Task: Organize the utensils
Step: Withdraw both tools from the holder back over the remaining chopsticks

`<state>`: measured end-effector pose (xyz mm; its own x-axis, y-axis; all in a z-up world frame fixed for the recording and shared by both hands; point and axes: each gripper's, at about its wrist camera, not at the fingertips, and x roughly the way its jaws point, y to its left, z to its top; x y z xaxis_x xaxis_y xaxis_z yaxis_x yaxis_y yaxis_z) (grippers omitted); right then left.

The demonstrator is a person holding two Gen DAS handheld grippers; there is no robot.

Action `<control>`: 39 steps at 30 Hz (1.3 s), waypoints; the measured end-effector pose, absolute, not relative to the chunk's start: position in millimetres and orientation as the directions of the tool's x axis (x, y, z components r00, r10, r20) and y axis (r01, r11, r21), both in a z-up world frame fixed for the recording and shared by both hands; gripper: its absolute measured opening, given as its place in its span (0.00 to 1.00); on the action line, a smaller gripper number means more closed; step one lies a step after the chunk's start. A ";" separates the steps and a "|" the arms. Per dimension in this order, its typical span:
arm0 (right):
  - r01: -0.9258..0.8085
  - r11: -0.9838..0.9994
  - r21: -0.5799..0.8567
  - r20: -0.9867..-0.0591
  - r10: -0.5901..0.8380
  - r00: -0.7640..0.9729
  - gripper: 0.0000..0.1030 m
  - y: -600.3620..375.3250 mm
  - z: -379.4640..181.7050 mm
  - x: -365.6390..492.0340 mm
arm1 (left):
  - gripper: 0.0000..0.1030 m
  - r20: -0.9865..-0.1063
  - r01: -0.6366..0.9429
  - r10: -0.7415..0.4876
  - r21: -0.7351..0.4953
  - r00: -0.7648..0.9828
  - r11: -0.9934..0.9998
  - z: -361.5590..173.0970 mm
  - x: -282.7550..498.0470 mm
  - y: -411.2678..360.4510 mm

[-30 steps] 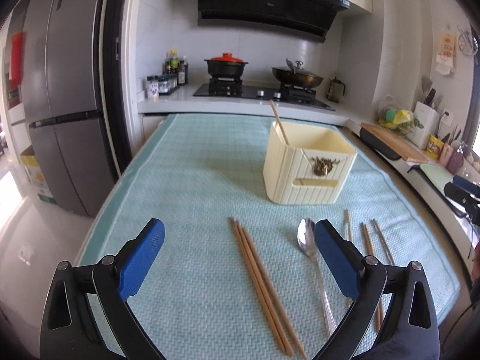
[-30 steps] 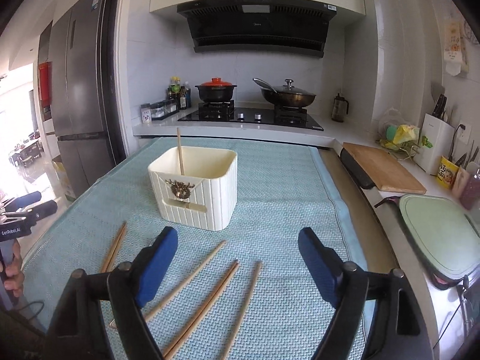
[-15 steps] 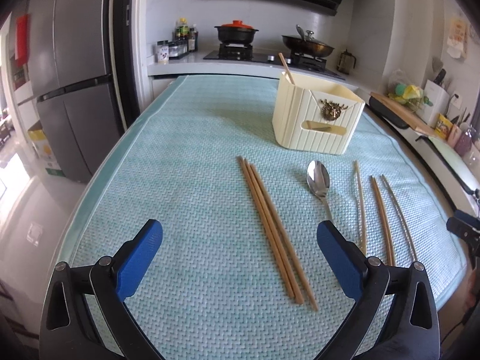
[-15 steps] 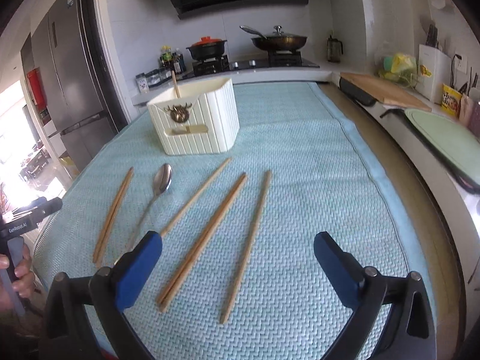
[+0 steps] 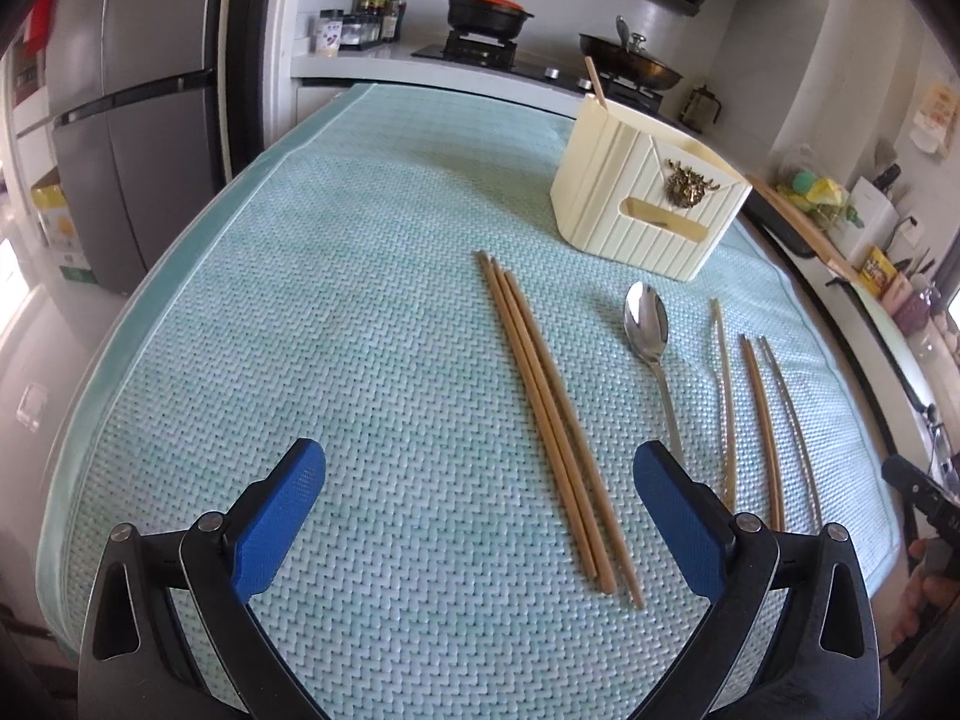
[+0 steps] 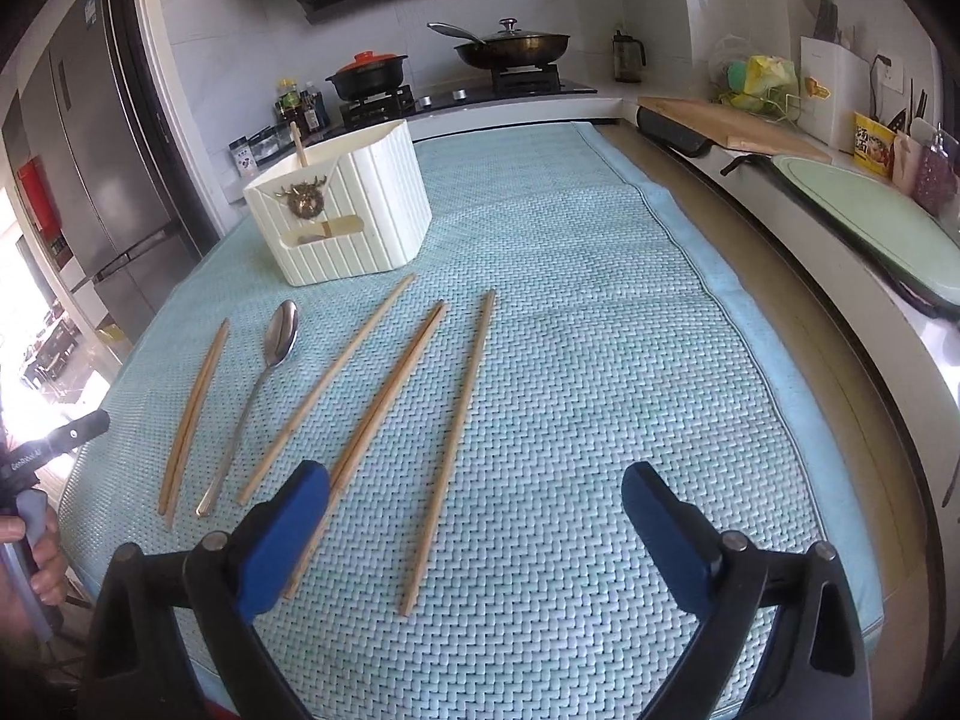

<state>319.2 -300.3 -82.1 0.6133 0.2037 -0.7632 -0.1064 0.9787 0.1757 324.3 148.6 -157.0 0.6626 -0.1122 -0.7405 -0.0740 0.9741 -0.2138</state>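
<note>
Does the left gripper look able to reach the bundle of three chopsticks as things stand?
Probably yes: the left gripper is open, and the three chopsticks lie bare on the mat between its fingers, nothing covering them.

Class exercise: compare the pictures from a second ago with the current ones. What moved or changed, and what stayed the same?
Both grippers dipped toward the mat; more of it fills each view. The right gripper widened, then began closing slightly, nothing between its jaws. The left gripper stayed open and empty. Nothing was picked up or released. The chopsticks, spoon and cream holder, one chopstick inside, lie where they were.
</note>
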 end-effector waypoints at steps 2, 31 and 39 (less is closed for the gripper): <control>-0.105 0.975 0.197 -0.766 0.220 0.604 0.95 -302.3 -84.3 321.1 | 0.99 -0.749 -0.075 -0.104 -0.201 0.654 0.977 -158.7 329.8 147.0; -0.114 0.961 0.252 -0.770 0.270 0.577 0.94 -305.1 -91.2 324.4 | 0.99 -0.834 -0.088 0.027 -0.025 0.552 0.996 -206.8 384.5 138.2; -0.114 0.963 0.245 -0.778 0.265 0.570 0.94 -304.3 -92.6 325.7 | 0.99 -0.843 -0.099 0.059 0.007 0.534 0.995 -210.1 400.4 140.2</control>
